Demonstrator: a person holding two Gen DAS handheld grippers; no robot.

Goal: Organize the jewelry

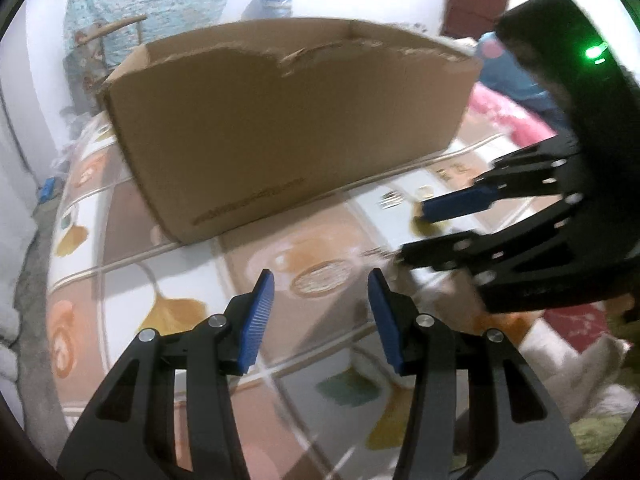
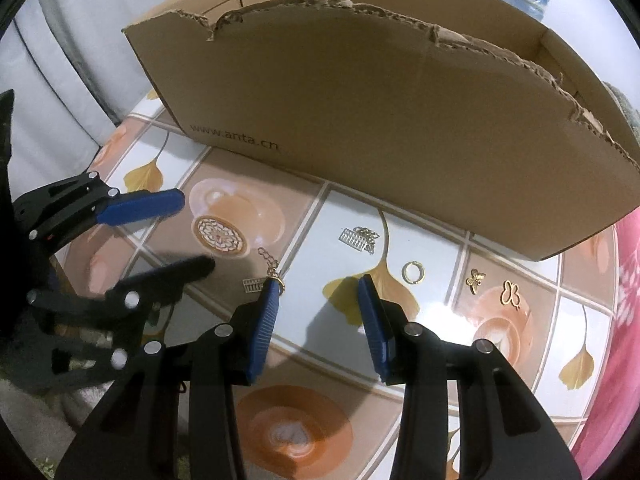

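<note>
With both the left gripper (image 1: 321, 312) and right gripper (image 2: 318, 312) half open and empty, centre the right over the ring (image 2: 413, 271) before pinching.

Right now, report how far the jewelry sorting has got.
Done: nothing visibly; the box's inside is hidden from both views. In hand: nothing; the right gripper hangs open over the table, beside a chain pendant at its left finger, and the left gripper is open and empty. Left: the pendant, the silver charm, the ring and two butterfly charms lie loose on the table.
</note>
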